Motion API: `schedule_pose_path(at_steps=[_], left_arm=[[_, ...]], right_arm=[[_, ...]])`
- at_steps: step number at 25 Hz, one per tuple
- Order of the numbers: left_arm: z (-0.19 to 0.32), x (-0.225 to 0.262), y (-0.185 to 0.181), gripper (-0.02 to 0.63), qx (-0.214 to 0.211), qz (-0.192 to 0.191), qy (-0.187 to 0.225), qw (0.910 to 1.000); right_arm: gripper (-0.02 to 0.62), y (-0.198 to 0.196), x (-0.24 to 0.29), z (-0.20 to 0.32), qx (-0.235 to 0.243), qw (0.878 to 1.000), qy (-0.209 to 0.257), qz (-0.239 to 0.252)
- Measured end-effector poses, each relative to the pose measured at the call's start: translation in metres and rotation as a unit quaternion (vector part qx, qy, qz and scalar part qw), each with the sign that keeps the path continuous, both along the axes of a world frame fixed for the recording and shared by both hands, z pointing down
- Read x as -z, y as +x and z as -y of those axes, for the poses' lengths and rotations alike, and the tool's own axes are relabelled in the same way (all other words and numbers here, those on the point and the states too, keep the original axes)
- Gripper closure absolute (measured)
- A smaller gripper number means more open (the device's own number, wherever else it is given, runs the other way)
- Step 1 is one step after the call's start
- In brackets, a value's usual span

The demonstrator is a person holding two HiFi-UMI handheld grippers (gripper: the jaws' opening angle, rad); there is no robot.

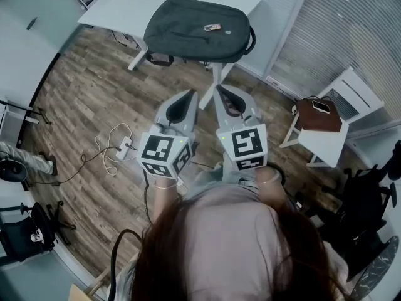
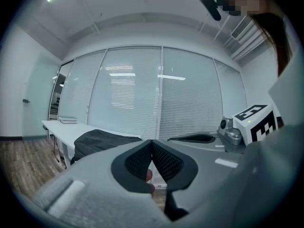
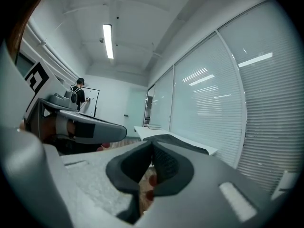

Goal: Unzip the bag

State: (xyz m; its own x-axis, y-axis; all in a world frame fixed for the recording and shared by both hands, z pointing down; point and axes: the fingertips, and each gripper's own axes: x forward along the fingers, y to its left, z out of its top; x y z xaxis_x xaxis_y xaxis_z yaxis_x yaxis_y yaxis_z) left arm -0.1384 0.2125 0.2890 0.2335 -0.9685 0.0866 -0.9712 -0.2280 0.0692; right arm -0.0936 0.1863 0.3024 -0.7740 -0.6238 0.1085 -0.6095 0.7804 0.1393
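A dark grey backpack (image 1: pixel 197 29) lies flat on a white table (image 1: pixel 135 5), with a small tag on top; in the left gripper view the backpack (image 2: pixel 99 141) shows low and far ahead. My left gripper (image 1: pixel 191 93) and right gripper (image 1: pixel 220 91) hang side by side in the air, well short of the table. Both are shut with nothing between the jaws, the left gripper (image 2: pixel 152 141) and the right gripper (image 3: pixel 152 142) closing tip to tip. The backpack's edge (image 3: pixel 183 144) shows just behind the right jaws.
Wood floor lies below the grippers. A power strip with cables (image 1: pixel 122 148) sits on the floor at the left. A white chair holding a brown bag (image 1: pixel 319 115) stands at the right. Glass walls with blinds (image 2: pixel 161 94) back the table. A person (image 3: pixel 80 87) stands far off.
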Motion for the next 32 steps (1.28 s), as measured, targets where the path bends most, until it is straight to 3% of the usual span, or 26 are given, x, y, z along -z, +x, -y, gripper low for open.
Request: schedule_pose_path(at_steps=[13, 26, 32], left_arm=[[0.033, -0.02, -0.013, 0.598, 0.009, 0.0, -0.005, 0.9999], [0.091, -0.047, -0.065, 0.598, 0.019, -0.001, -0.016, 0.9997], [0.114, -0.058, -0.089, 0.598, 0.013, 0.002, -0.021, 0.9997]], right_arm=[[0.565, -0.005, -0.017, 0.034, -0.014, 1.0, 0.005, -0.007], [0.557, -0.047, -0.053, 0.08, -0.033, 0.999, 0.005, -0.031], [0.54, -0.06, -0.076, 0.103, -0.064, 0.997, 0.002, -0.048]])
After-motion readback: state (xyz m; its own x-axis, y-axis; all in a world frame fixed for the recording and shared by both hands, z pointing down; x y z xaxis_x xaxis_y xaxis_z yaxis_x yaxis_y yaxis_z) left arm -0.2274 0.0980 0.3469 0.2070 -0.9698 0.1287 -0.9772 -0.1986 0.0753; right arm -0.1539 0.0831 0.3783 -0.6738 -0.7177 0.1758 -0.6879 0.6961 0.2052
